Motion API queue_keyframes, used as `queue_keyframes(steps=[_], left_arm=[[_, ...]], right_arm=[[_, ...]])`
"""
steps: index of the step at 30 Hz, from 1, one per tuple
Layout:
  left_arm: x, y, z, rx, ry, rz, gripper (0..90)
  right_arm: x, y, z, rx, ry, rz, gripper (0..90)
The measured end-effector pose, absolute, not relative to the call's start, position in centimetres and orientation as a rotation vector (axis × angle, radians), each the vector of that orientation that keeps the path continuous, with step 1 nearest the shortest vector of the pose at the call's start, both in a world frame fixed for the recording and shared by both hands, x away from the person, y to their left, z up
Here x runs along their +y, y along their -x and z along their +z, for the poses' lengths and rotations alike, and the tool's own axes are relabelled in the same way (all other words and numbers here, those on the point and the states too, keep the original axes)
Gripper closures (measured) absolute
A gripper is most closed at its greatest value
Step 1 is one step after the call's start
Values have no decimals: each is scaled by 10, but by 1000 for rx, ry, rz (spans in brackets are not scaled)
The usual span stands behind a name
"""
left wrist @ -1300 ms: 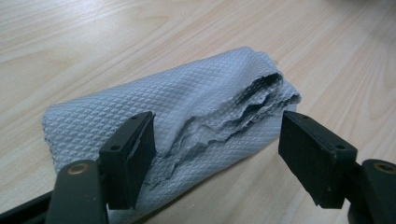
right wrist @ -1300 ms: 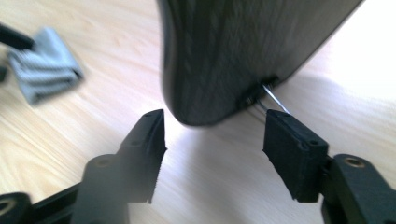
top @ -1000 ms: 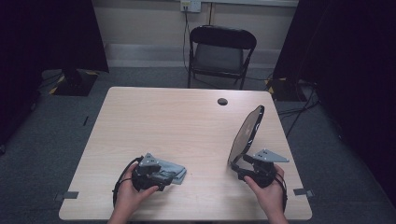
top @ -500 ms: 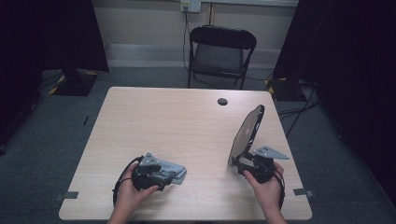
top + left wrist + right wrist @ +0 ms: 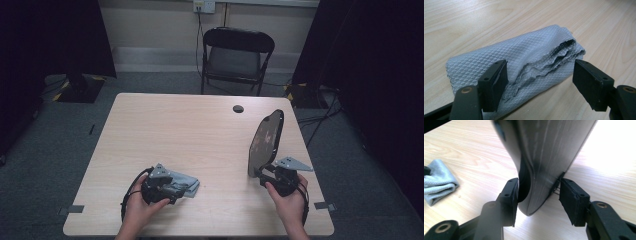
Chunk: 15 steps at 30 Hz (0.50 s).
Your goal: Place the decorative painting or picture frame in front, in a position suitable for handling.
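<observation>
The right claw [image 5: 537, 202], its jaws just closing around the lower edge of the mirror [image 5: 265, 140] stood upright on the table [image 5: 200, 135], could let it topple if the pinch stays shallow, while the left claw [image 5: 541, 82] gapes over the grey cloth [image 5: 524, 62].

folded grey cloth [image 5: 524, 62] | between open jaws | on wooden table [image 5: 474, 20]

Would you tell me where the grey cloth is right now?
The grey cloth lies on the table near its front left edge in the high view, between the open left tongs.
</observation>
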<state>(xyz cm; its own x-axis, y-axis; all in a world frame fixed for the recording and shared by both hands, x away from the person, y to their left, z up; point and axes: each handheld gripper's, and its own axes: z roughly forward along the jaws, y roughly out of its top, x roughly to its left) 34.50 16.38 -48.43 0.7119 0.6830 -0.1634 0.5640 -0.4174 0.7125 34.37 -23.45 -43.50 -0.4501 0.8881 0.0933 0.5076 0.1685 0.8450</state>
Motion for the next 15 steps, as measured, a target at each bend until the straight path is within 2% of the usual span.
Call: queue_keyframes(steps=[15], left_arm=[[164, -345, -484, 946, -2137, 205, 275]], right_arm=[[-257, -340, -435, 1976, -1329, 1184, 673]])
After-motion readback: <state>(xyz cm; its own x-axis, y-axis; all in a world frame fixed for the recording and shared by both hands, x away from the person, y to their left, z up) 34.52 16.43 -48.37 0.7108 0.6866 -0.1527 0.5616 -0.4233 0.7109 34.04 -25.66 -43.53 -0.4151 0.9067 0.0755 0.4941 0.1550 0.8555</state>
